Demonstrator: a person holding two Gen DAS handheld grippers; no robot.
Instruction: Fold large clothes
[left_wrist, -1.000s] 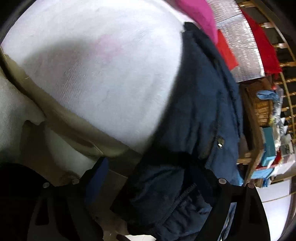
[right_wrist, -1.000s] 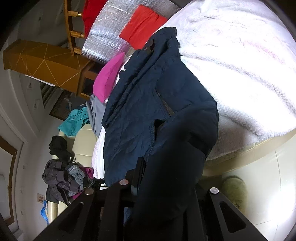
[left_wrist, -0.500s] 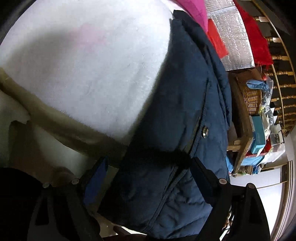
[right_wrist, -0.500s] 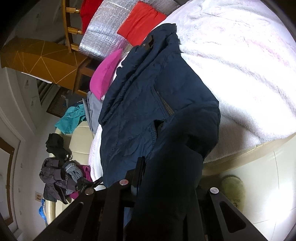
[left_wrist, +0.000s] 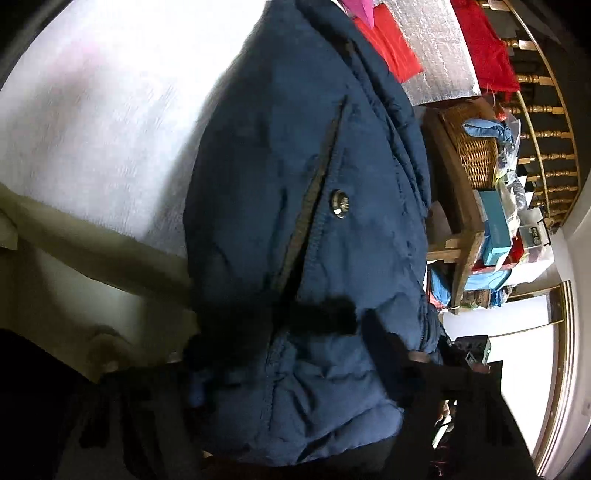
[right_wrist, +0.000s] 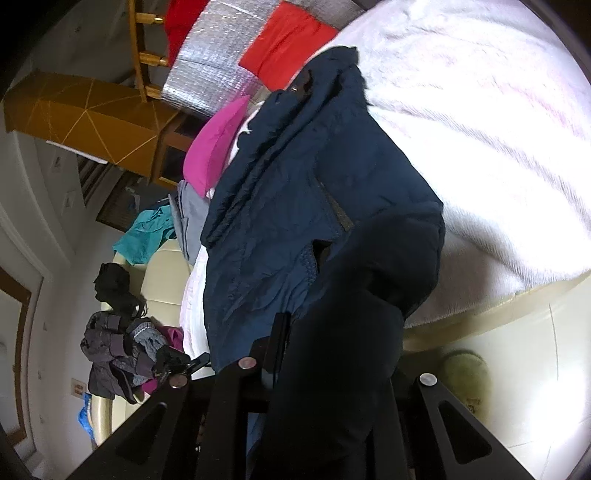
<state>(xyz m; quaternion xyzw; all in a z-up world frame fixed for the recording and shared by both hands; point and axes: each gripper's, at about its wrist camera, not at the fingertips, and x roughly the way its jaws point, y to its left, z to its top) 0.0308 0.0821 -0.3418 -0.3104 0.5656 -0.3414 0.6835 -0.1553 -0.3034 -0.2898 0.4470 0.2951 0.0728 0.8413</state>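
Note:
A navy blue padded jacket (left_wrist: 303, 229) lies along the edge of a bed covered by a white fluffy blanket (left_wrist: 103, 122). Its hem hangs over the bed's near edge. My left gripper (left_wrist: 291, 354) is shut on the jacket's lower part, and the fabric bulges between the jaws. In the right wrist view the jacket (right_wrist: 295, 206) stretches away from me. My right gripper (right_wrist: 332, 354) is shut on a dark fold of the jacket that hides the space between the jaws.
Pink (right_wrist: 214, 147) and red (right_wrist: 288, 48) clothes lie at the bed's far end by a silver sheet (right_wrist: 210, 81). A pile of dark clothes (right_wrist: 122, 350) sits on a cream sofa. A wooden shelf with a wicker basket (left_wrist: 472, 147) stands beside the bed.
My left gripper has moved further onto the jacket, which now fills most of its view. The right gripper has held its grip almost still.

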